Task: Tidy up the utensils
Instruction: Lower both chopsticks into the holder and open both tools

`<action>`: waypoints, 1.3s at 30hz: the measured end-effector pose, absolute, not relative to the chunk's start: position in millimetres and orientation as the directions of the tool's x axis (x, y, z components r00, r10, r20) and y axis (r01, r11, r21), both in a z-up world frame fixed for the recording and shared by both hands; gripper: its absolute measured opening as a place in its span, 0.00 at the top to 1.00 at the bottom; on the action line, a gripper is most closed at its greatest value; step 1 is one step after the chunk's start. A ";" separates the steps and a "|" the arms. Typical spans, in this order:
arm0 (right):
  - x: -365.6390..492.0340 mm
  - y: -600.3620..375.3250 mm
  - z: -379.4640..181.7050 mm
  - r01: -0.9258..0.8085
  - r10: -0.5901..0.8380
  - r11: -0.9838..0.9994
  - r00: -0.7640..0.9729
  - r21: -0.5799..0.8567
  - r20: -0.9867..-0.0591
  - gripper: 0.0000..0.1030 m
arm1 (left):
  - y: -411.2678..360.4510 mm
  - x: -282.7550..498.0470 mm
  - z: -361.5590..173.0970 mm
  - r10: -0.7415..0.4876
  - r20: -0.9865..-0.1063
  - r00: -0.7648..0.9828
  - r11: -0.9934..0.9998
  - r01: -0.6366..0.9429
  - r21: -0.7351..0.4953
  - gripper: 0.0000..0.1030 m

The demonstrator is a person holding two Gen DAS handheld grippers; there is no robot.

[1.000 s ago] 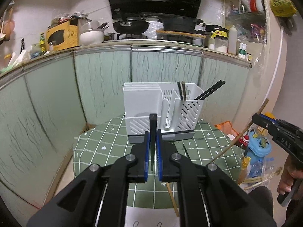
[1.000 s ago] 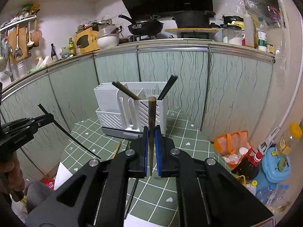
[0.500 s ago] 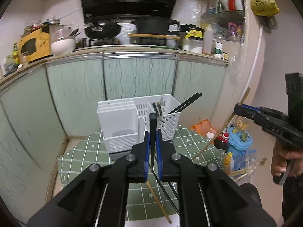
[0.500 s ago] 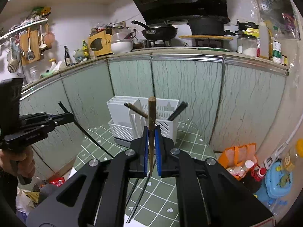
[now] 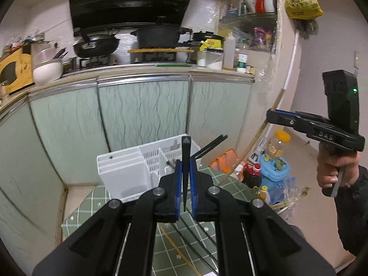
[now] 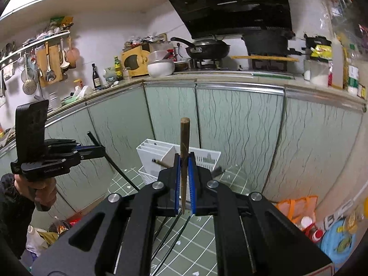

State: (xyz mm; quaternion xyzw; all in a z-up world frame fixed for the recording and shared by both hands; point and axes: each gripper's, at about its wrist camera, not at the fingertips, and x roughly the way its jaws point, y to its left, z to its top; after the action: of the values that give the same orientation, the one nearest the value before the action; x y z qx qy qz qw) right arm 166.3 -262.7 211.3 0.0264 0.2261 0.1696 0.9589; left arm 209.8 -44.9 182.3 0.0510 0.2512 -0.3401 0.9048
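The left gripper has its jaws closed on a black chopstick, held upright between the blue pads. The right gripper has its jaws closed on a brown wooden chopstick, likewise upright. Both are raised above a small worktop covered in a green cloth with a white grid and small heart marks. A white utensil holder with slotted walls stands at the far edge of the worktop, close to the cabinets; dark chopsticks lean out of its right-hand compartment. Further loose chopsticks, black and wooden, lie on the cloth near its front edge. The room is a kitchen: pale green cabinet doors with a wavy pattern run beneath a counter carrying a wok, a black pot and a white bowl, under a black range hood. Ladles and a strainer hang on the wall rack at the left. Bottles, an orange bag and a blue container crowd the floor to the right of the worktop. A yellow bag hangs high on the right wall.
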 end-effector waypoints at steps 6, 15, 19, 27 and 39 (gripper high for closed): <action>192.3 -272.8 226.7 -0.355 0.384 0.923 0.825 0.148 -0.415 0.94 | -55.7 228.4 202.5 -0.630 -0.463 0.624 0.729 0.681 -0.074 0.92; 234.6 -290.7 246.4 -0.372 0.406 0.914 0.827 0.163 -0.390 0.94 | -71.9 269.5 232.3 -0.662 -0.434 0.611 0.700 0.711 -0.066 0.92; 254.9 -295.4 248.7 -0.381 0.414 0.910 0.825 0.163 -0.384 0.94 | -77.6 288.5 237.3 -0.669 -0.425 0.610 0.695 0.716 -0.067 0.92; 300.5 -295.4 217.8 -0.391 0.425 0.905 0.803 0.170 -0.418 0.94 | -93.6 328.9 214.9 -0.660 -0.450 0.602 0.694 0.717 -0.059 0.92; 333.7 -289.9 157.0 -0.420 0.451 0.890 0.757 0.178 -0.473 0.94 | -104.6 363.8 155.6 -0.640 -0.503 0.581 0.705 0.704 -0.084 0.92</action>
State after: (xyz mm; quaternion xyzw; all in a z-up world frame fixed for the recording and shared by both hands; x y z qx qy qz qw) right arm 333.7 -289.9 157.0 0.0303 0.2599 0.2324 0.9368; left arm 363.8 -104.6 155.6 0.0622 0.2569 -0.3791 0.8868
